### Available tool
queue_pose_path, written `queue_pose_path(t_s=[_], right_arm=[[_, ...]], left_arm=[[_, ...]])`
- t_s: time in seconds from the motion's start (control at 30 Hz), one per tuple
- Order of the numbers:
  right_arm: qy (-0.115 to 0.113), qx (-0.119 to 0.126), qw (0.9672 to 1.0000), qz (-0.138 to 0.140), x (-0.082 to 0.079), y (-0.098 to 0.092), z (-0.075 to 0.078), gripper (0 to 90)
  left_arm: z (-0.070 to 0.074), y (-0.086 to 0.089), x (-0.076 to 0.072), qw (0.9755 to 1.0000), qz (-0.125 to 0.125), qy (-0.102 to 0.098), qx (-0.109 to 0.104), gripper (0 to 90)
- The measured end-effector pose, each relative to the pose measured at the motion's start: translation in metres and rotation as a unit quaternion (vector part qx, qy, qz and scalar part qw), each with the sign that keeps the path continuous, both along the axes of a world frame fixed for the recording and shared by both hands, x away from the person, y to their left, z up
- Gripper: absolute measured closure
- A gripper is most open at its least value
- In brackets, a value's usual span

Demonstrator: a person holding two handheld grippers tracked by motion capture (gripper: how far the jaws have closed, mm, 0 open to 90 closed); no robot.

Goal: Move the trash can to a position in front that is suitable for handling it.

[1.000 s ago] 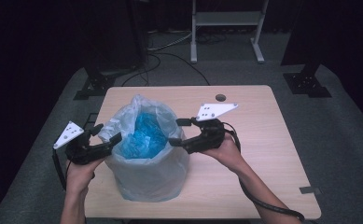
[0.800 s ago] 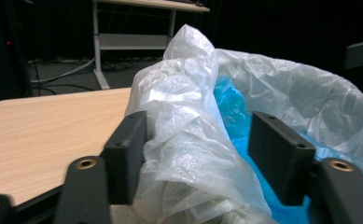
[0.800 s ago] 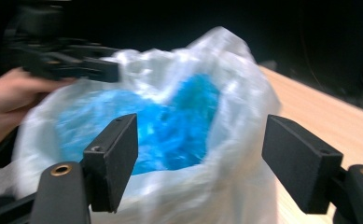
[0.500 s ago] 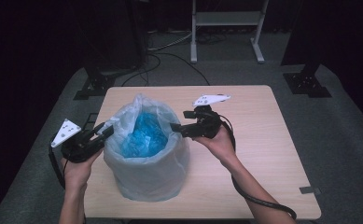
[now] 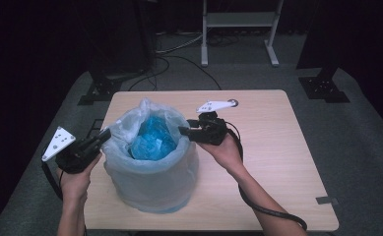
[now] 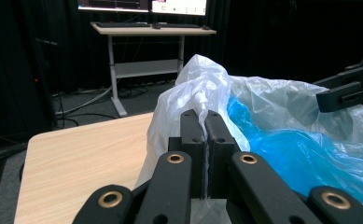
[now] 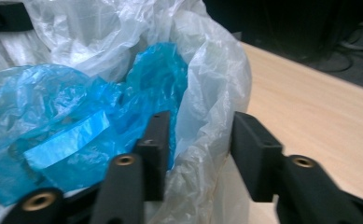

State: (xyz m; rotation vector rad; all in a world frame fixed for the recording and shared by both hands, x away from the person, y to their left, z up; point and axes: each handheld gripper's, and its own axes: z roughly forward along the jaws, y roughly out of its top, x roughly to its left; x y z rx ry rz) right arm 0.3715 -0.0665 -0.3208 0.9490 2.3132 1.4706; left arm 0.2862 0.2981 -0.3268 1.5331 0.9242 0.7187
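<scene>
A round bin lined with a translucent white bag [image 5: 149, 182] stands on the wooden table [image 5: 277, 147], with a crumpled blue bag [image 5: 152, 137] inside it. At the bin's left side my left gripper [image 5: 105, 133] is shut on the liner's rim. In the left gripper view the pads [image 6: 206, 114] pinch a raised fold of white bag [image 6: 198, 79]. My right gripper [image 5: 183, 130] straddles the right rim. Its jaws [image 7: 202, 119] have just been closing, one inside by the blue bag [image 7: 76, 116] and one outside. The white bag [image 7: 216, 70] hangs loose between them, unpressed.
A small round grommet [image 5: 233, 103] sits near the table's far edge. Bare tabletop lies to the right of the bin. Beyond the table are a desk frame [image 5: 238, 29], cables on the floor and black stand bases [image 5: 324, 83].
The left jaws have shut on the liner's left rim. The right gripper has shifted in over the right rim and its jaws have narrowed around it.
</scene>
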Motion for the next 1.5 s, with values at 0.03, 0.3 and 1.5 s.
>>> queue_pose_path(t_s=[0.03,0.3,1.5], right_arm=[[-0.004,-0.004,1.0000,-0.004,-0.001,0.001,0.001,64.5],[-0.031,-0.007,0.9990,-0.032,-0.001,0.003,0.012,83.1],[-0.010,-0.012,0.9997,-0.020,0.001,0.008,0.019,54.7]], left_arm=[[0.000,0.000,0.000,1.0000,-0.001,0.000,-0.001,88.6],[0.007,-0.002,-0.001,0.9998,-0.016,-0.007,-0.010,88.7],[0.024,-0.018,0.001,0.9971,-0.075,-0.003,-0.009,88.9]])
